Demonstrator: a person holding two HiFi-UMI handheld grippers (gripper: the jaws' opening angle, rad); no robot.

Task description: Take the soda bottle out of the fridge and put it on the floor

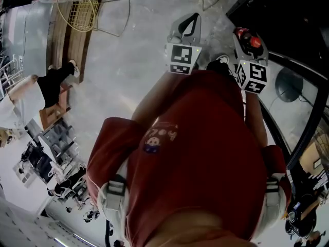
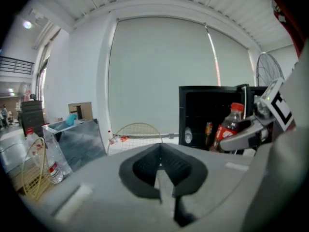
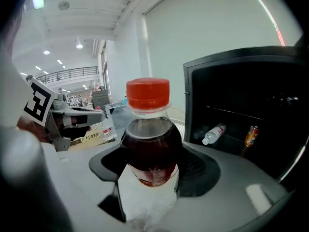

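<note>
The pale grey mottled floor spreads wide and bare ahead of the person's red shirt, with open room out to the white blind-covered wall. On the right this room ends at the small black fridge, which stands with its front open. On a shelf inside it, a clear plastic water bottle lies on its side near an orange drink can.

The dark soda bottle with red cap and red label is outside the fridge, upright and off the floor, in front of the fridge's open side. The fingers of the right gripper are closed on the lower part of its body, one on each side.

Several things stand along the left, well apart from both grippers:
- a gold wire hoop frame
- a grey metal bin
- a clear plastic bottle with a red label
- a brown cardboard box

A round standing fan rises behind the fridge.

Both hands are held out in front of the chest, with the grippers side by side and tipped a little downward. The left gripper is just beside the right one. Its fingers meet at the tips with nothing between them.
</note>
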